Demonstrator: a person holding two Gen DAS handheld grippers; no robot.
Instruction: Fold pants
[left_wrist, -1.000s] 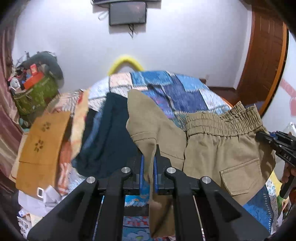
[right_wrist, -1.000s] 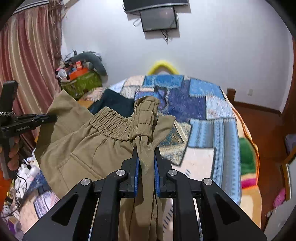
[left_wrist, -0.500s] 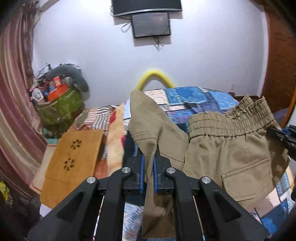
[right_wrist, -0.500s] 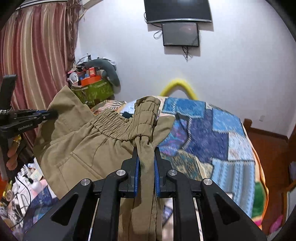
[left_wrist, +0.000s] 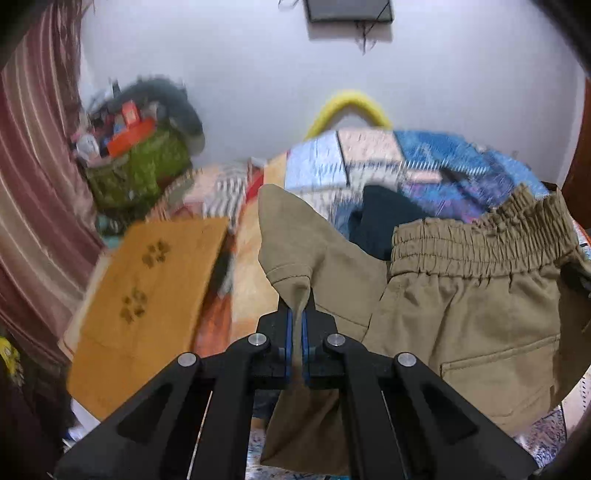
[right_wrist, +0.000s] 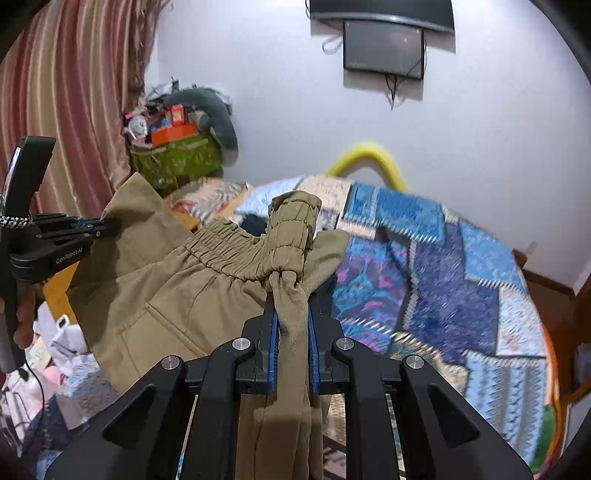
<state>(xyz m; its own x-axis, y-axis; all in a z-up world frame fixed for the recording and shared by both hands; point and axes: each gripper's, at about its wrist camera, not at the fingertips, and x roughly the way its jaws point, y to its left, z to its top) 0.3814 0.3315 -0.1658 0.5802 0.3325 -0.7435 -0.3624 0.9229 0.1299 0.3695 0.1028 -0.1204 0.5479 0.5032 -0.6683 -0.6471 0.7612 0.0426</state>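
Note:
Khaki pants (left_wrist: 480, 314) with an elastic waistband (left_wrist: 476, 247) hang stretched between my two grippers above the bed. In the left wrist view my left gripper (left_wrist: 295, 314) is shut on a hemmed corner of the fabric, which sticks up past the fingers. In the right wrist view my right gripper (right_wrist: 291, 306) is shut on the bunched end of the waistband (right_wrist: 291, 229). That view also shows the left gripper (right_wrist: 110, 224) at the far left, pinching the pants (right_wrist: 173, 295), with a person's hand (right_wrist: 22, 317) below it. The rest of the pants hangs down behind both grippers.
A patchwork quilt (right_wrist: 443, 280) covers the bed, with a dark blue garment (left_wrist: 384, 218) on it. Left of the bed lie an orange board with paw prints (left_wrist: 147, 295) and a full green bag (left_wrist: 140, 173). A striped curtain (right_wrist: 66, 92) hangs left; a screen (right_wrist: 384, 48) is on the wall.
Both grippers have carried the pants sideways and a little lower, so the bed and the room's left corner have shifted in both views. Both grips are the same.

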